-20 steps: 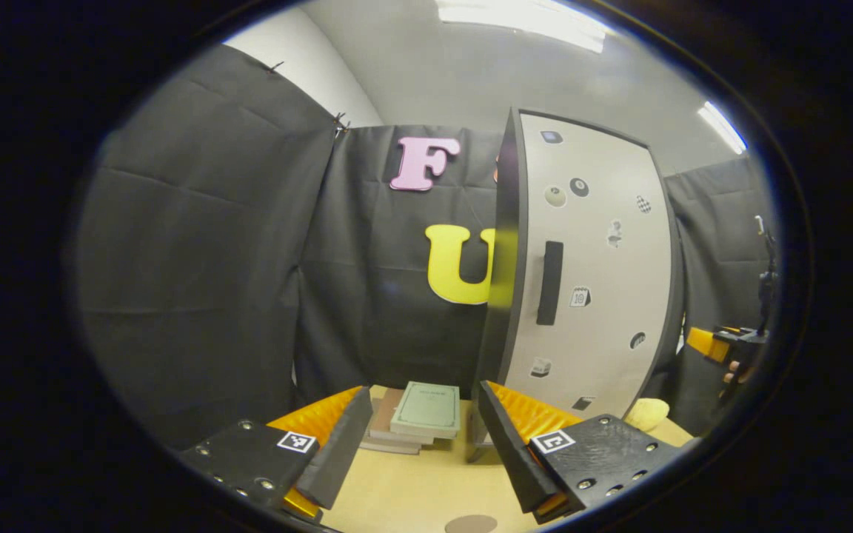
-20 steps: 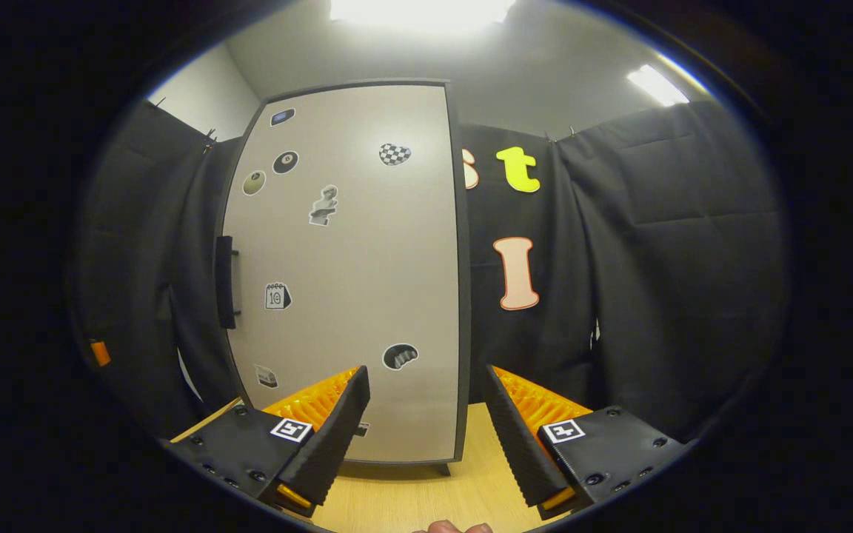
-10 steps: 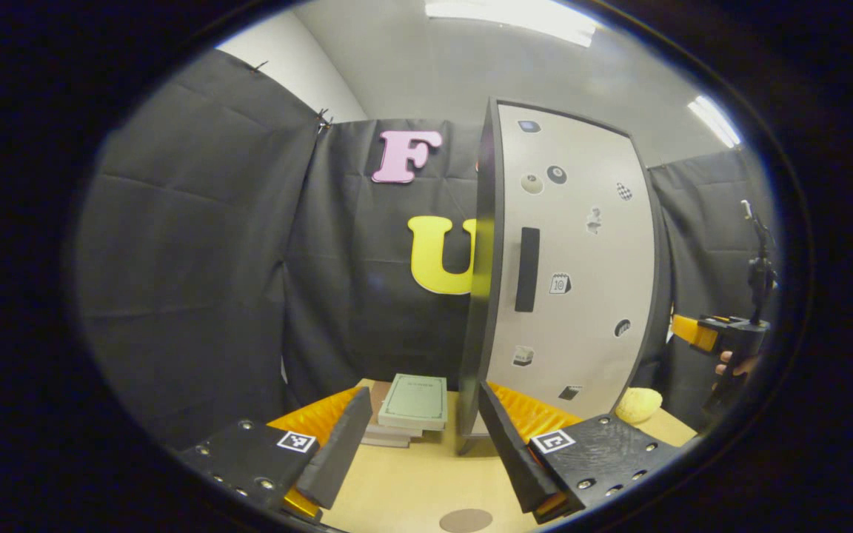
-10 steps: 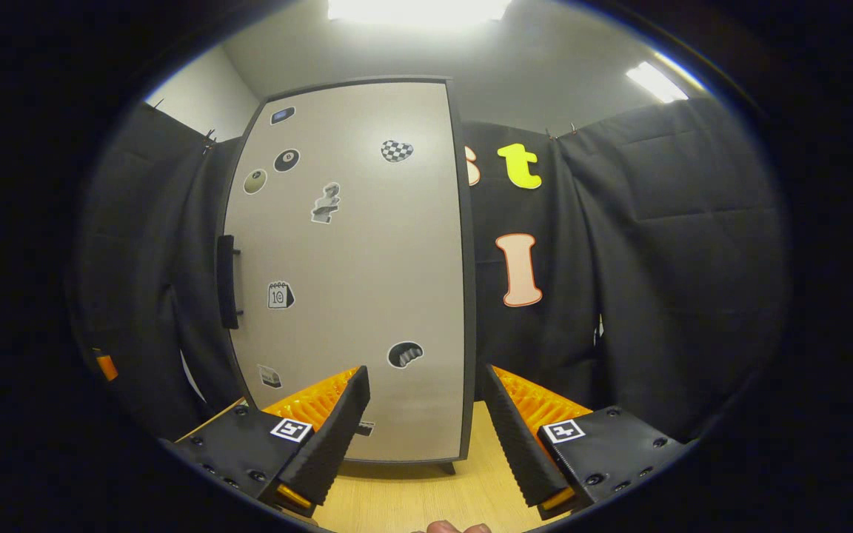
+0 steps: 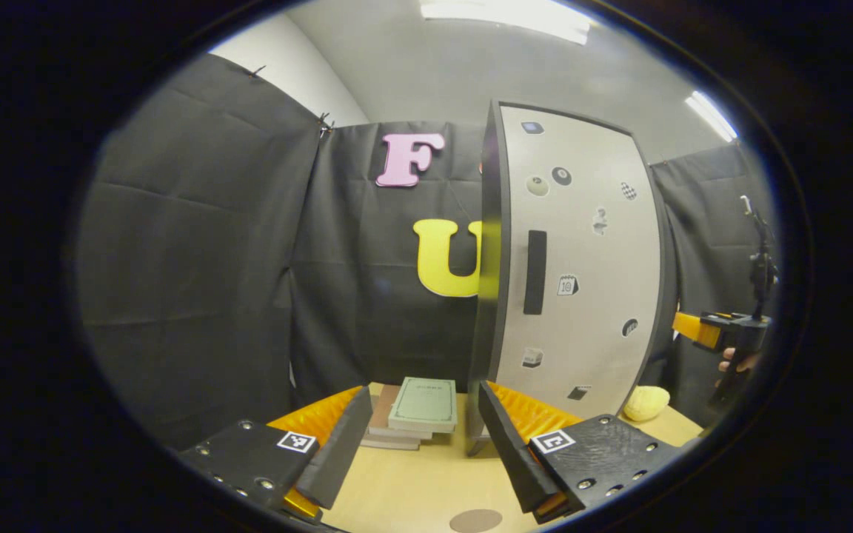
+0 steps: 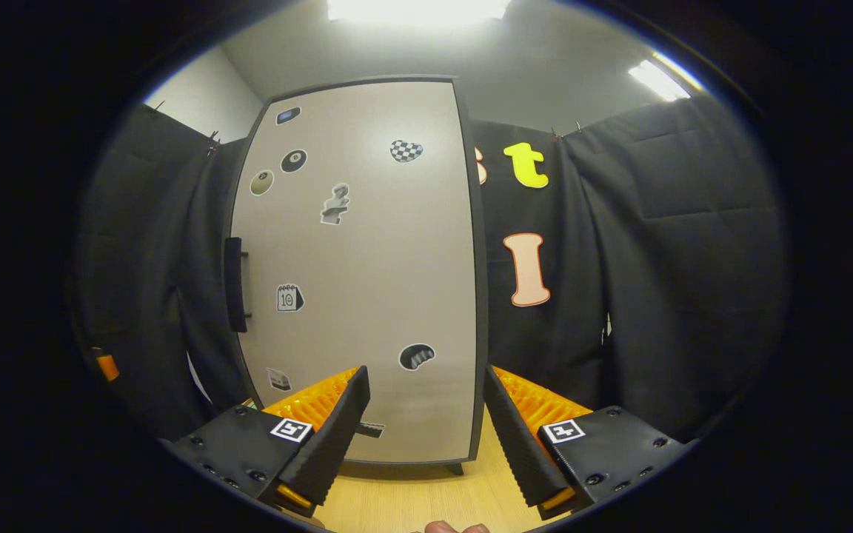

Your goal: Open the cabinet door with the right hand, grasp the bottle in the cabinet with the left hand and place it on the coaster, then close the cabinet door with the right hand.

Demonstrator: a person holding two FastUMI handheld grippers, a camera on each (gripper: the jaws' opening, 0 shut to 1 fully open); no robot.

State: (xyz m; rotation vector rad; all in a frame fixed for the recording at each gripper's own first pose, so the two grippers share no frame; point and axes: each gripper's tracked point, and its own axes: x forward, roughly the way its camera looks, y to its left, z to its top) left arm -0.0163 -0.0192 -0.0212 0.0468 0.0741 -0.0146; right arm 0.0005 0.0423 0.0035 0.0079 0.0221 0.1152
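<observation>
While the cabinet door stands shut, the step in hand is judged to be the first: opening it with the right tongs.

Item 1, left tongs: jaws apart, holding nothing, hovering over the tabletop. Best kept back and low until the door swings clear.

Item 2, stack of books: on the tabletop just left of the cabinet, out of the door's likely path.

Item 3, coaster: a dark round disc at the near edge of the tabletop, bare, apart from the left tongs' fingers.

Item 4, cabinet: closed, so its contents are hidden. By the task the bottle should be inside, but that cannot be confirmed.

Item 5, handle: a dark vertical bar on the door's left edge (hinges presumably on the right). The right tongs should shift left, close across the bar squarely, then pull along the door's arc.

Item 6, right tongs: jaws apart, empty, facing the lower door, away from the handle.

Item 7, pale yellow lump: on the tabletop right of the cabinet, possibly within the door's sweep.
</observation>
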